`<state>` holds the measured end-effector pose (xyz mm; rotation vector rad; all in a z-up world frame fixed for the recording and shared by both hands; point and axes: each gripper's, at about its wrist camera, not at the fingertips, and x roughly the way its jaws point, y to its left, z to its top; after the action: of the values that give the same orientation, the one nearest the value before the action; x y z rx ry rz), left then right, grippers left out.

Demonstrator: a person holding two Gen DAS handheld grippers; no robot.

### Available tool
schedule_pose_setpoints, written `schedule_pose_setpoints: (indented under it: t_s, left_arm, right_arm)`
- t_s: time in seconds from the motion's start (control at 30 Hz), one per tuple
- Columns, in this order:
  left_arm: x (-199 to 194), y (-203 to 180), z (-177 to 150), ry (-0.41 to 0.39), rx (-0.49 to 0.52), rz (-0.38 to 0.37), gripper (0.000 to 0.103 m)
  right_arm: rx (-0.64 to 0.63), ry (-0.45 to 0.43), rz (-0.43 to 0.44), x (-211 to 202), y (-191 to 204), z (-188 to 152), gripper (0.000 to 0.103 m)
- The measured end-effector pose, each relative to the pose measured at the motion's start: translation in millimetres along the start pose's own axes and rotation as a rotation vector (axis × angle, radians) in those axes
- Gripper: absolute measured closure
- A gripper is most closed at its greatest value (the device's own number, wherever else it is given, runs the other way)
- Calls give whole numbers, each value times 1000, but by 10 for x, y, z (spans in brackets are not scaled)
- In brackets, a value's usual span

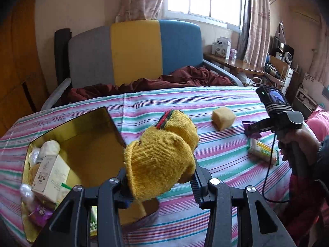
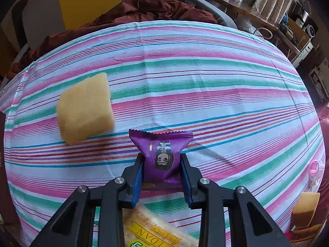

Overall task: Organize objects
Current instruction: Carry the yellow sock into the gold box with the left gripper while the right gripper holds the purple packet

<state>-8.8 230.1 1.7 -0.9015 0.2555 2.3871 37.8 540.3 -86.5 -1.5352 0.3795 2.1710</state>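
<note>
The left gripper point(image 1: 159, 182) is clamping a bundled yellow knitted glove point(image 1: 164, 156), the fabric bulging up and forward out of the jaws, with a red-and-green striped cuff at its far end. The spatial fact that matters is this: the gold-lined box point(image 1: 92, 135) is lying just to the left of and below this gripper, its near rim passing under the left finger, so the glove is hanging over the box's right-hand edge rather than over its open middle. The box is already holding a small white carton point(image 1: 51, 175) and some wrapped items at its left end, while the gold floor nearest the gripper is showing bare. By my judgement, a short shift leftward is what the drop calls for. The right gripper point(image 2: 161, 164) is closing on a purple snack packet point(image 2: 162, 154), gripping it by its two sides with the serrated seal pointing away from the gripper; it looks lifted off the cloth, though I cannot tell for sure. A yellow sponge block point(image 2: 85, 108) is sitting ahead and to the left of this gripper on the striped tablecloth point(image 2: 205, 82), and a cracker packet point(image 2: 156, 230) is lying directly beneath its fingers. From the left wrist view, the right gripper is standing well off to the right, so the left one is the nearer to the box.
</note>
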Motion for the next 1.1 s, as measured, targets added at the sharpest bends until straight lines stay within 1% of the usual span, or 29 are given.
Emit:
schedule_pose_setpoints:
  t_s: [0.03,0.1,0.17,0.2,0.3,0.37,0.43,0.5,0.53,0.6,0.63,0.7,0.8,0.83,0.93,1.0,1.1]
  left_arm:
    - [-9,43,-18,3,-9,5,58]
    - [-3,163,-53,18,-38,7,58]
    - [5,335,-86,33,-85,8,58]
    - [7,427,-99,41,-112,7,58]
    - [-7,817,-120,59,-225,-3,58]
    - [-23,1071,-115,60,-287,6,58]
    - [-33,1334,-87,58,-353,-4,58]
    - [-25,1545,-33,52,-397,6,58]
    - [-8,1652,3,51,-410,19,58]
    - [65,1791,78,53,-422,32,58]
    - [124,1844,117,64,-419,38,58]
    - [251,1934,177,80,-413,60,58]
    - [524,2083,290,115,-415,74,58]
    - [621,2136,318,132,-425,74,57]
    - [844,2228,381,161,-441,88,54]
    - [979,2263,396,180,-429,130,47]
    - [1095,2321,404,189,-417,162,47]
  right_arm:
    - [-1,-1,-2,-4,-20,-32,71]
    - [-5,-2,-7,-25,77,-26,71]
    - [-9,-3,-13,46,209,24,71]
    - [-10,-4,-14,47,169,10,71]
    - [-13,-4,-18,34,170,12,71]
    - [-20,-5,-25,25,213,19,71]
    - [-24,-5,-30,0,210,4,71]
    - [-28,-5,-33,110,388,21,71]
    - [-28,-5,-33,173,453,-34,71]
    - [-29,-4,-33,182,464,-29,71]
    - [-29,-4,-32,278,416,58,71]
    - [-30,-4,-32,281,411,62,71]
    - [-29,-3,-33,284,415,64,71]
    - [-29,-3,-33,252,511,20,71]
    - [-25,-2,-31,252,500,13,71]
    - [-23,-1,-28,262,490,19,71]
    - [-22,0,-25,303,463,56,71]
